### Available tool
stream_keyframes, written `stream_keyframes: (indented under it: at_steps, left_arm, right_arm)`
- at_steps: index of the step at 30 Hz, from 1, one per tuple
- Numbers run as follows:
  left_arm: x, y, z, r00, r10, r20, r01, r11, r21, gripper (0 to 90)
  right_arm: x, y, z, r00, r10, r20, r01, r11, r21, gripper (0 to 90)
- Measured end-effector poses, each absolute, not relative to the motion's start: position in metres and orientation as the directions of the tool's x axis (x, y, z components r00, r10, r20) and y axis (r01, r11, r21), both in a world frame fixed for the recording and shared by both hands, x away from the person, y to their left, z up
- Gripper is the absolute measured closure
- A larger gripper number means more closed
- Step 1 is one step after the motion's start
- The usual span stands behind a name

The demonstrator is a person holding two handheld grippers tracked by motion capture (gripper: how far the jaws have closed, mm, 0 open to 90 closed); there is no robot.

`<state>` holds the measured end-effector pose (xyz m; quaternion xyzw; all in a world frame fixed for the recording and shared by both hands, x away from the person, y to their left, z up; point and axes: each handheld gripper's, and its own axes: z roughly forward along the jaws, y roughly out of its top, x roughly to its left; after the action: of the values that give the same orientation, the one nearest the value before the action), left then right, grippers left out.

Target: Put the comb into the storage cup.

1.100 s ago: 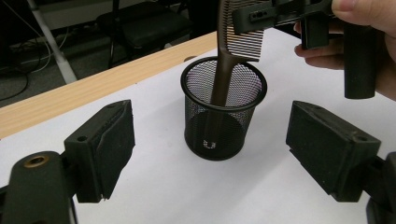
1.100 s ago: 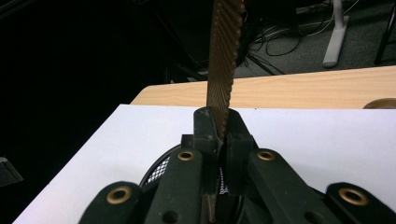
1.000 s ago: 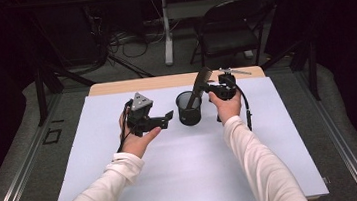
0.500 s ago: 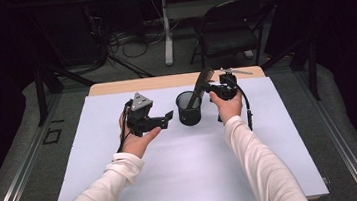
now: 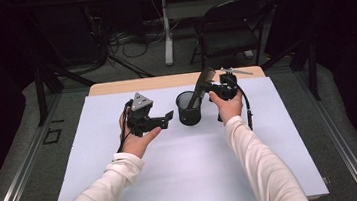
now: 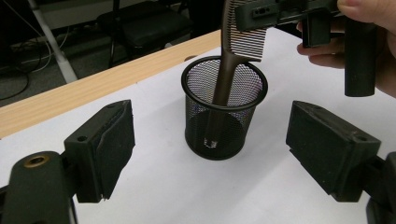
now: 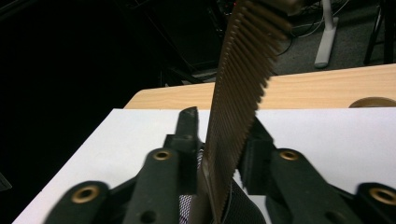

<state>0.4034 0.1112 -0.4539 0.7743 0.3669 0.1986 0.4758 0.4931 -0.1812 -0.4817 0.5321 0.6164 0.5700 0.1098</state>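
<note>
Standing handle-down in the black mesh cup (image 5: 189, 108) at the counter's (image 5: 184, 170) far middle, the brown comb (image 6: 233, 56) leans between the right tool's (image 5: 211, 85) just-loosening jaws, while the left tool (image 5: 167, 117) stays released beside the cup.

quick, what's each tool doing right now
left tool: open, empty, facing the cup.
right tool: jaws just been opening, comb between them with a gap each side, its handle down in the cup.

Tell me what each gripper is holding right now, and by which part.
Neither grips anything. The right gripper has just been opening around the comb, whose handle stands in the mesh cup. The left gripper is open.
</note>
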Motion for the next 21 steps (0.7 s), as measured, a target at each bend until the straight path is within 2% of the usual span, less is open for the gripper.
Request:
stream_keyframes:
  at_steps: [1, 2, 4, 7, 8, 15, 21]
  left_arm:
    - [0.4034, 0.1112, -0.4539, 0.652, 0.757, -0.042, 0.379, -0.278, 0.883, 15.6]
    - [0.4033, 0.1114, -0.4538, 0.651, 0.758, -0.042, 0.38, -0.277, 0.883, 15.6]
    - [0.4035, 0.112, -0.4536, 0.652, 0.757, -0.044, 0.381, -0.276, 0.882, 15.6]
    - [0.4037, 0.1125, -0.4536, 0.648, 0.76, -0.048, 0.384, -0.271, 0.883, 15.6]
    - [0.4038, 0.1126, -0.4536, 0.648, 0.76, -0.048, 0.383, -0.271, 0.883, 15.6]
    - [0.4043, 0.1122, -0.4539, 0.648, 0.76, -0.046, 0.382, -0.272, 0.883, 15.6]
    - [0.4044, 0.1129, -0.4535, 0.647, 0.761, -0.046, 0.382, -0.272, 0.883, 15.5]
  right_arm:
    - [0.4931, -0.1812, -0.4817, -0.41, 0.781, 0.471, 0.531, -0.216, 0.82, 68.9]
    - [0.493, -0.1804, -0.4816, -0.413, 0.785, 0.463, 0.522, -0.213, 0.826, 61.3]
    - [0.4935, -0.1802, -0.4819, -0.41, 0.789, 0.457, 0.516, -0.213, 0.83, 52.6]
    - [0.4938, -0.1803, -0.4822, -0.407, 0.794, 0.451, 0.515, -0.209, 0.831, 48.5]
    - [0.494, -0.1811, -0.4819, -0.405, 0.803, 0.437, 0.507, -0.201, 0.838, 43.7]
    - [0.4941, -0.1832, -0.4817, -0.4, 0.811, 0.428, 0.507, -0.193, 0.84, 34.1]
    - [0.4932, -0.1848, -0.481, -0.404, 0.825, 0.396, 0.506, -0.159, 0.848, 32.5]
